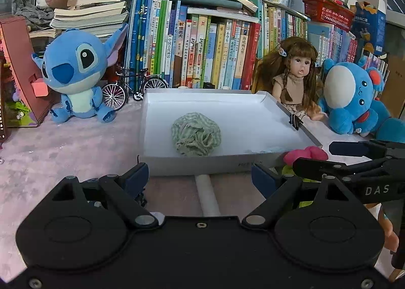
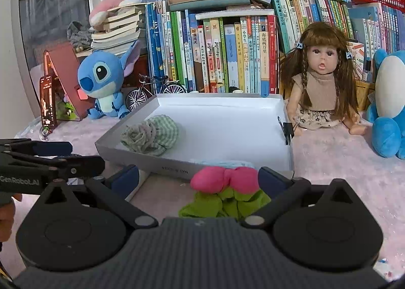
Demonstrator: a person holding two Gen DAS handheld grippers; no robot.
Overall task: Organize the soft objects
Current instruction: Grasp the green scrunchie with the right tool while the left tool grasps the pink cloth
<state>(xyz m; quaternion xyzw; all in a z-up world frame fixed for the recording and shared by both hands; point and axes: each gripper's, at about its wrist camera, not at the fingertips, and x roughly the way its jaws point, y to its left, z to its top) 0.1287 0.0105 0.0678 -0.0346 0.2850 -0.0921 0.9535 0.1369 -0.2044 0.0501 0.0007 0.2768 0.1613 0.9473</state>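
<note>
Both grippers, left gripper (image 1: 200,175) and right gripper (image 2: 198,179), are spread wide, grasping nothing. Only the right wrist view shows the pink-and-green cloth flower (image 2: 224,192) whole, between its fingers, before the white tray (image 2: 287,147) holding a green checked cloth bundle (image 2: 152,136).

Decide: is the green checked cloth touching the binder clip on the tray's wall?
Apart. In the left wrist view the cloth lies mid-tray, with bare white floor between it and the clip on the tray.

blue plush (image 2: 387,111) cut off, book titles (image 1: 202,56) unreadable
</note>
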